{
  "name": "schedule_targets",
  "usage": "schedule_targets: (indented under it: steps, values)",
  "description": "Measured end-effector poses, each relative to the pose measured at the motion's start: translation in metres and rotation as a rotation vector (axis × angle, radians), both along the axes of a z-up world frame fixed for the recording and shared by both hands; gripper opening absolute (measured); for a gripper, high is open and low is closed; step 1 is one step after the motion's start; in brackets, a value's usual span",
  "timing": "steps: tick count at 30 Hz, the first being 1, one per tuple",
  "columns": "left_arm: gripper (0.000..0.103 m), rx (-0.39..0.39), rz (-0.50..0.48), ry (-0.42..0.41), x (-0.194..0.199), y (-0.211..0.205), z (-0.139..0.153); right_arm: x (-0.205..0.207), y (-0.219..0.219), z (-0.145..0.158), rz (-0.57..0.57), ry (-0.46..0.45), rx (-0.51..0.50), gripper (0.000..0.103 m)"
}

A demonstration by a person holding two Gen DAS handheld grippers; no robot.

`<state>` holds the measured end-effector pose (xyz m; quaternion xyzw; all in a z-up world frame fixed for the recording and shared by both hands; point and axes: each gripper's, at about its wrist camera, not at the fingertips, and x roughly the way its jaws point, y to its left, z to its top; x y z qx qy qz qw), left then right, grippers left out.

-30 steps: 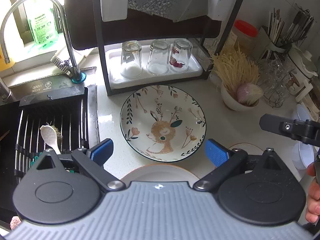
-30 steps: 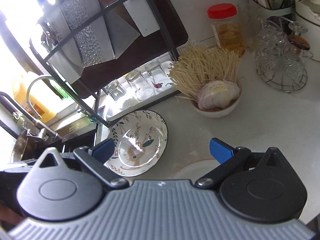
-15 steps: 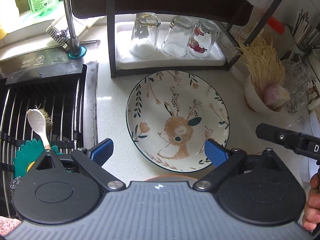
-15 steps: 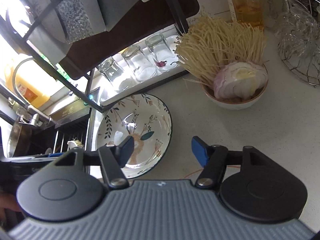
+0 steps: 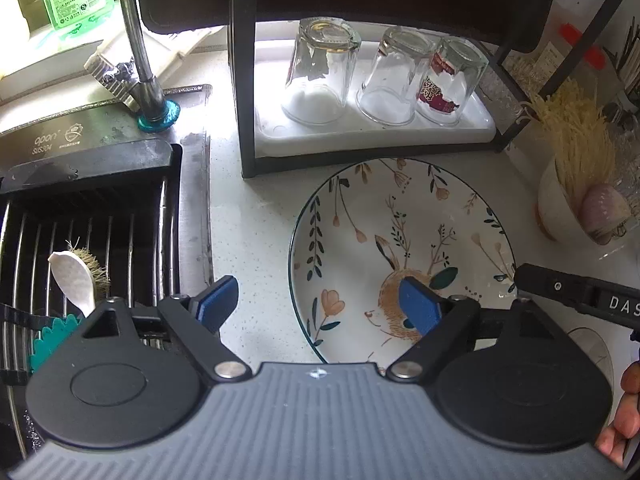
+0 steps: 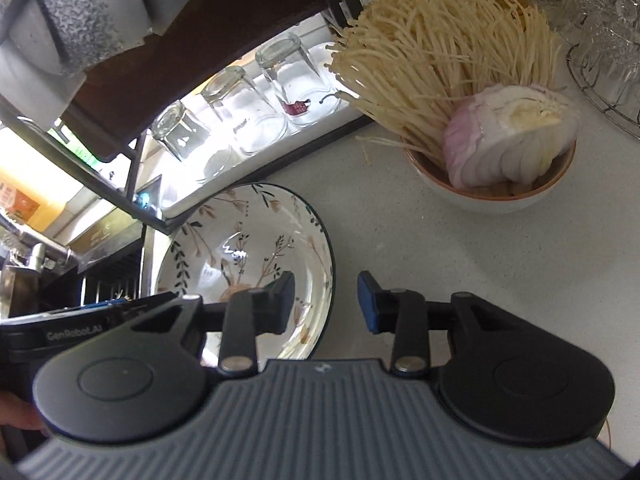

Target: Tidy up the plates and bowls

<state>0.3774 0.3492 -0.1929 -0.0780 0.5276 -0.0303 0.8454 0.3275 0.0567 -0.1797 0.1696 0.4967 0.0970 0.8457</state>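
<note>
Left wrist view
- Left gripper [image 5: 318,304]: fingers wide apart, holding nothing; the left pad is over bare surface [image 5: 248,216], the right pad over the plate.
- Plate [image 5: 400,232]: deer-and-leaf pattern, flat on the surface just in front of the rack [image 5: 240,80], right of the sink [image 5: 100,220].
- Rack tray: 3 glasses [image 5: 320,72] upside down in a row.
- Sink: a brush [image 5: 76,272] lies on the black grid; the tap [image 5: 138,40] stands behind it.
- Bowl [image 5: 556,204]: right of the plate, apart from it, filled with enoki and a cut onion.
- Right gripper: a black part of it juts in at the right edge, over the plate's rim.

Right wrist view
- Right gripper [image 6: 326,300]: fingers partly apart, clamped on nothing; the plate's [image 6: 248,232] right rim lies between them, the left pad over its inside, the right pad over the surface [image 6: 440,248].
- Contact: cannot tell whether either pad touches the rim.
- Bowl [image 6: 492,196]: beyond the fingers to the right, well apart from the plate.
- Glasses [image 6: 248,112]: on the tray behind the plate.
</note>
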Motion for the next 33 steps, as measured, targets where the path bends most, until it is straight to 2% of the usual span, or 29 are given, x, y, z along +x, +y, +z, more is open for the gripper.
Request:
schedule_targets:
  steps: [4, 7, 9, 10, 12, 16, 18, 20, 26, 33]
  values:
    - [0.074, -0.007, 0.007, 0.013, 0.007, 0.004, -0.009, 0.004, 0.001, -0.010, -0.027, 0.043, 0.015, 0.037]
    - [0.068, -0.013, 0.016, 0.016, 0.012, 0.006, -0.015, 0.006, 0.005, -0.014, -0.018, 0.059, 0.027, 0.036]
    - [0.063, -0.019, 0.023, 0.017, 0.015, 0.008, -0.018, 0.007, 0.008, -0.015, -0.008, 0.067, 0.013, 0.026]
    - [0.061, -0.022, 0.028, 0.019, 0.016, 0.009, -0.019, 0.007, 0.008, -0.016, -0.010, 0.069, 0.011, 0.025]
    - [0.048, -0.039, 0.045, 0.034, 0.019, 0.012, -0.024, 0.009, 0.008, -0.018, -0.018, 0.074, 0.000, 0.024]
    - [0.035, -0.072, 0.077, 0.034, 0.021, 0.019, -0.027, 0.014, 0.007, -0.023, -0.024, 0.084, 0.009, 0.023]
    - [0.024, -0.109, 0.086, 0.033, 0.022, 0.023, -0.028, 0.015, 0.008, -0.024, -0.015, 0.087, 0.016, 0.018]
    - [0.017, -0.114, 0.081, 0.022, 0.021, 0.023, -0.027, 0.017, 0.009, -0.026, -0.009, 0.089, 0.031, 0.016]
    - [0.015, -0.114, 0.082, 0.014, 0.018, 0.021, -0.025, 0.019, 0.012, -0.026, 0.010, 0.078, 0.023, 0.013]
    - [0.014, -0.090, 0.021, -0.010, 0.009, 0.010, -0.012, 0.013, 0.006, -0.019, 0.003, 0.043, 0.015, 0.014]
